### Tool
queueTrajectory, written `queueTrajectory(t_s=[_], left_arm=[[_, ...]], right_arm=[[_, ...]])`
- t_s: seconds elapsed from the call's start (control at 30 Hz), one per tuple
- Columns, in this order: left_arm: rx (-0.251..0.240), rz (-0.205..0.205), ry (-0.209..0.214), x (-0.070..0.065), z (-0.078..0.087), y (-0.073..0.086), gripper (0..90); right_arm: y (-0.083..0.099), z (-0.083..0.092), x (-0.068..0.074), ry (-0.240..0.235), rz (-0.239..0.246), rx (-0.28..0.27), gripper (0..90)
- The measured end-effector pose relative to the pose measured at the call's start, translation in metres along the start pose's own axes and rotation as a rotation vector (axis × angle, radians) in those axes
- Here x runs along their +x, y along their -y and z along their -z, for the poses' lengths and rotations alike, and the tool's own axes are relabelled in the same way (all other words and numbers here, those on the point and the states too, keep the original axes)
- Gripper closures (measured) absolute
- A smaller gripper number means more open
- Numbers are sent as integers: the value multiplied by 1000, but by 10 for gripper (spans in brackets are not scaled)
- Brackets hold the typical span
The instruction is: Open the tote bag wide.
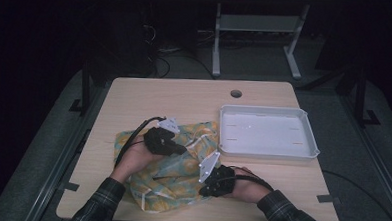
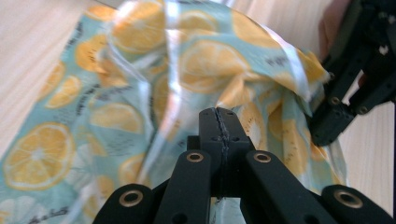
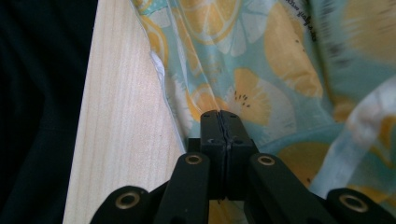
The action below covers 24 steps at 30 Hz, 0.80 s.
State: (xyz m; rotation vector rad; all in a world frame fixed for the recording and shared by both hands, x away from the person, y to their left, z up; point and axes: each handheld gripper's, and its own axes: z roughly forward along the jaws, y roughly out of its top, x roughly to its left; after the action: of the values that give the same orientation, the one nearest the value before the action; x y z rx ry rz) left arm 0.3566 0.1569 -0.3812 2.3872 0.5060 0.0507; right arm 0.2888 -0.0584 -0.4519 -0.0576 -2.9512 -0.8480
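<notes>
Left gripper (image 2: 218, 112): pressed together, seems to pinch a thin fold of the lemon cloth (image 1: 173, 189). Right gripper (image 3: 219, 114): pressed together too, right at an edge of the cloth, likely nipping it. Cloth lying bunched up on the table (image 1: 184, 97), just left of the white tray (image 1: 267, 154), not in it. Could slip free if pulled too fast, thin as it is. Could catch two layers at once and fold crooked. Could drag the whole cloth off the near table edge.

Light wooden table (image 1: 149, 96) with crumpled lemon-print cloth (image 1: 181, 182) beside empty white tray (image 1: 267, 151).
</notes>
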Motion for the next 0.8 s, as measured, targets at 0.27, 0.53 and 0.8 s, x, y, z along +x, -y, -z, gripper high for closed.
queueTrajectory(t_s=[0.27, 0.53, 0.8], left_arm=[[-37, 42, -14, 16, 6, -8, 900], [-76, 70, -62, 31, 13, -13, 900], [-80, 132, -158, 53, 11, -6, 900]], right_arm=[[1, 0, 0, -12, -6, 0, 891], [1, 0, 0, -14, -10, 0, 893], [2, 1, -1, -16, -16, -1, 894]])
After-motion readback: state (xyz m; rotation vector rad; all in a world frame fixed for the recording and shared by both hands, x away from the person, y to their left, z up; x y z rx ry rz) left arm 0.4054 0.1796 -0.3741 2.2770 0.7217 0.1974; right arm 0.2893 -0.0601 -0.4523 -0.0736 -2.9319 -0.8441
